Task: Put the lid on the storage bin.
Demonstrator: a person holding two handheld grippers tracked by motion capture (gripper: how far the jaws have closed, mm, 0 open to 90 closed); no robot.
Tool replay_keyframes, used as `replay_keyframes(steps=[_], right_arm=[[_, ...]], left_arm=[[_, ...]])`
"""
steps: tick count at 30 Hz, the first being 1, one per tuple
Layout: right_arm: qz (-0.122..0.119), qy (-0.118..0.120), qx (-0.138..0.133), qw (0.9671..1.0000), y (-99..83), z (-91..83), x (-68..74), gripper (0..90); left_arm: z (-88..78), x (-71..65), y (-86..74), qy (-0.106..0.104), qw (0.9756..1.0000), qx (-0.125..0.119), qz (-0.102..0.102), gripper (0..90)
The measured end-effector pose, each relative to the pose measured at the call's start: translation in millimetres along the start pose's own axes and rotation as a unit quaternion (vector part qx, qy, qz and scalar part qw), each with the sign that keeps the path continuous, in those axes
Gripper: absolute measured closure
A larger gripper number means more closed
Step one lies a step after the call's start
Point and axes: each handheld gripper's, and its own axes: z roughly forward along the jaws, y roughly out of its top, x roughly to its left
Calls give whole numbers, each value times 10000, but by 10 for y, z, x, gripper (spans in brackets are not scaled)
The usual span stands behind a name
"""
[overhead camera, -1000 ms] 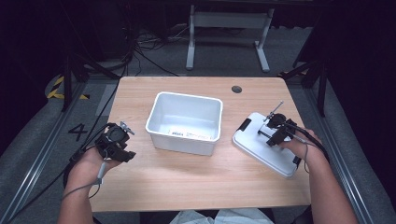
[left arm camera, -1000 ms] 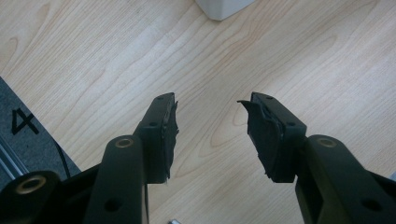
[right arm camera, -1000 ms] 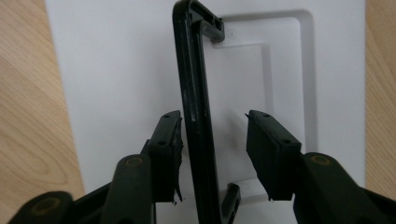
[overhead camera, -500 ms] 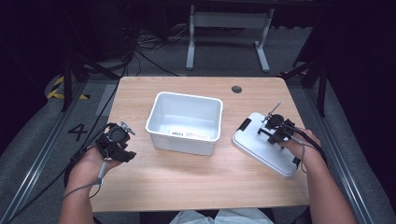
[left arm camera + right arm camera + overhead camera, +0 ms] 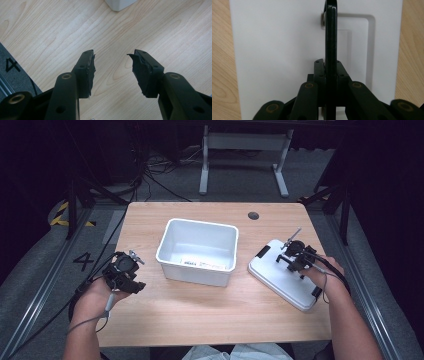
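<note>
Since the earlier frames the right gripper's (image 5: 292, 256) jaws have just been closing, and they now clamp the black handle (image 5: 330, 32) of the white lid (image 5: 282, 277), which stands edge-on between the pads in the right gripper view. Neither hand has shifted (both sit where they were). The lid lies flat at the right of the high view, on the wooden table (image 5: 210, 312), just beside the white bin (image 5: 198, 251) at the centre. At the lower left, the left gripper (image 5: 113, 67) hovers over bare wood, jaws spread wide and holding nothing.
</note>
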Motion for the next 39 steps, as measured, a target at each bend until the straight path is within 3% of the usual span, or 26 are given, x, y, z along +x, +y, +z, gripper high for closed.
replay_keyframes(steps=[21, 39], right_arm=[[-346, -405, -167, 9984, 224, -746, -67, 839], [-697, -668, -332, 9948, 466, -1258, 46, 839]], left_arm=[[-67, 72, -59, 80, 9999, -112, -82, 524], [-115, 109, -76, 61, 9996, -226, -130, 535]])
